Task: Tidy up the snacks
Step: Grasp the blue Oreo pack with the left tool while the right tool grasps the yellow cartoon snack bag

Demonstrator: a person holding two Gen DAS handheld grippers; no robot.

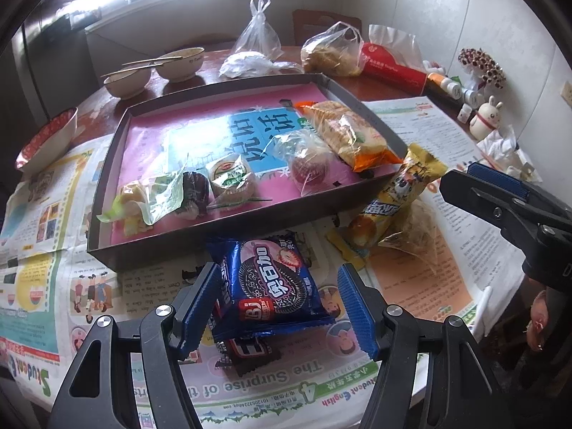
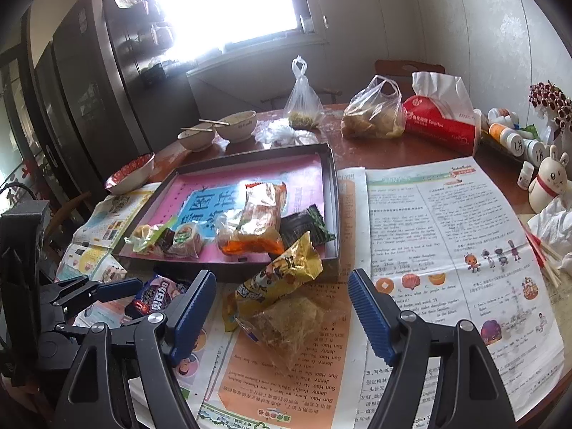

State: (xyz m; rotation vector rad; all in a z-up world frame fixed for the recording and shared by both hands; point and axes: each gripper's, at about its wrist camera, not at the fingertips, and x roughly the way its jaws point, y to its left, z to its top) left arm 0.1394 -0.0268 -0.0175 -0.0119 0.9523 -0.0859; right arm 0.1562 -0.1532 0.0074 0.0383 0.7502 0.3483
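A dark shallow tray (image 1: 221, 228) with a pink and blue liner holds several wrapped snacks, among them an orange cracker pack (image 1: 348, 134). My left gripper (image 1: 279, 307) is open around a blue Oreo pack (image 1: 277, 284) lying on a second dark pack (image 1: 246, 352) on newspaper in front of the tray. My right gripper (image 2: 282, 314) is open above a clear-wrapped brown snack (image 2: 293, 325) and a yellow snack bag (image 2: 277, 282) that leans on the tray's (image 2: 332, 196) front right corner. The left gripper (image 2: 93, 293) also shows in the right wrist view.
Newspapers (image 2: 447, 232) cover the table. Two bowls with chopsticks (image 1: 157, 68), a red-lined bowl (image 1: 50, 137), plastic bags (image 1: 332, 50), a red tissue pack (image 2: 443, 125), small bottles and a rabbit figure (image 2: 548, 182) stand behind and to the right.
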